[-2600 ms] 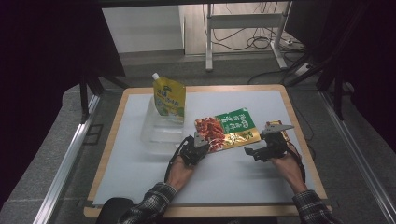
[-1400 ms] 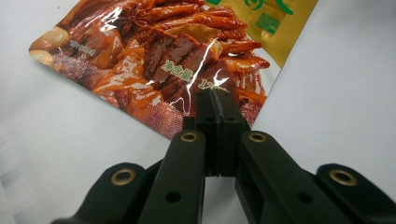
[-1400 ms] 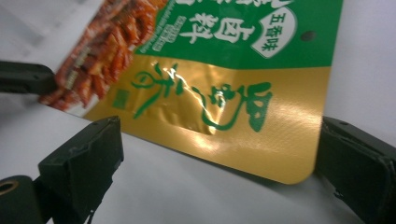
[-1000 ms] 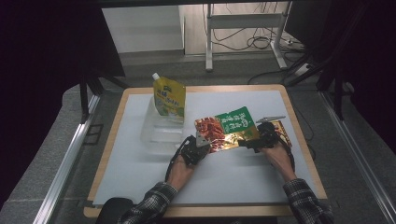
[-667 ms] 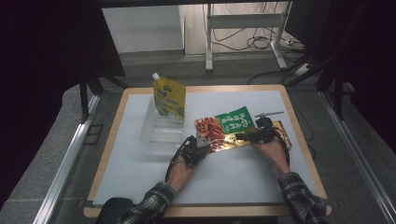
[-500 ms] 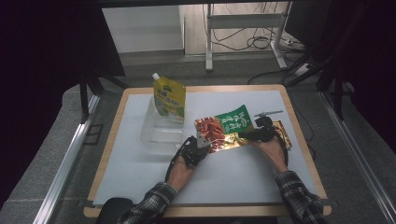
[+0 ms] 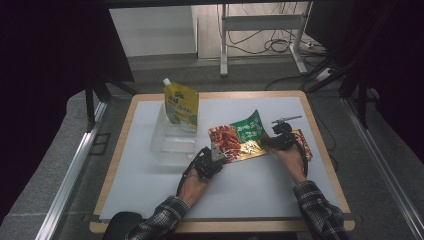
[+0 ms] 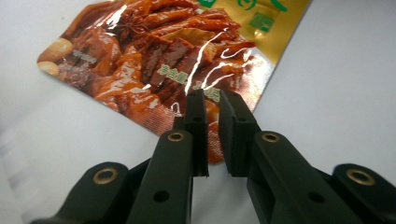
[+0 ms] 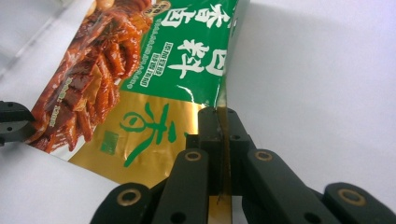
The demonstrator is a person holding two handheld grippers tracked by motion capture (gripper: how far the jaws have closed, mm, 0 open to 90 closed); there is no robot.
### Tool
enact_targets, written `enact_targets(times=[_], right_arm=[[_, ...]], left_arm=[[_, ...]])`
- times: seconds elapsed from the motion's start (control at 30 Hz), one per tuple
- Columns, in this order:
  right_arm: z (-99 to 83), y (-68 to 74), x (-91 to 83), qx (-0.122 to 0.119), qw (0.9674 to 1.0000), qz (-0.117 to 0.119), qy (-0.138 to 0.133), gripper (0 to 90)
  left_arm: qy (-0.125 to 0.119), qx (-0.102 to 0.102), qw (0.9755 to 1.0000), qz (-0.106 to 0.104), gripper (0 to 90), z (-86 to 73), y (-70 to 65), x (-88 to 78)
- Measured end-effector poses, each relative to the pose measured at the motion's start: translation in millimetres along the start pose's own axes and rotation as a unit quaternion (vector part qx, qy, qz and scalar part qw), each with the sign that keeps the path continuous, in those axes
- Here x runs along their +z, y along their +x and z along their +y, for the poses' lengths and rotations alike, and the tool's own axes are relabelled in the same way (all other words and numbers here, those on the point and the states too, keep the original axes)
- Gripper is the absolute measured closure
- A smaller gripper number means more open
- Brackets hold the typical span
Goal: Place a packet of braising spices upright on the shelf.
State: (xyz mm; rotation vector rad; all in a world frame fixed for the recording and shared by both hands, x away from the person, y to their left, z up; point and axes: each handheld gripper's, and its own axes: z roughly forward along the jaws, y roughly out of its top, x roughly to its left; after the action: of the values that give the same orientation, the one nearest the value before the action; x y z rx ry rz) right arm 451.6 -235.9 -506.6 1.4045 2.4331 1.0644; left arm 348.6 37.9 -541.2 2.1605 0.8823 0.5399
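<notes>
We have the foil packet (image 7: 239, 141) held between us above the worktop (image 7: 250, 185): the right claw (image 9: 223, 122) has just pinched shut on its gold edge, the left claw (image 8: 212, 103) grips the red corner. Slick foil could slip or tear if we pull unevenly. The clear tub (image 7: 170, 142) sits near; room lies toward us.
</notes>
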Motion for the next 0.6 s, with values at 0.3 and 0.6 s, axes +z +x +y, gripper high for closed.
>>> enact_targets(times=[0.3,0.6], right_arm=[[5.9,3.2,-10.3,-0.008,0.9997,0.011,-0.019,88.5],[13.3,12.3,-21.8,-0.039,0.9986,0.011,-0.033,88.6]], left_arm=[[-0.015,-0.022,0.9995,-0.016,76.4,-1.2,2.4,-11.1],[-0.024,-0.024,0.9990,-0.030,72.4,-4.5,3.4,-29.3]])
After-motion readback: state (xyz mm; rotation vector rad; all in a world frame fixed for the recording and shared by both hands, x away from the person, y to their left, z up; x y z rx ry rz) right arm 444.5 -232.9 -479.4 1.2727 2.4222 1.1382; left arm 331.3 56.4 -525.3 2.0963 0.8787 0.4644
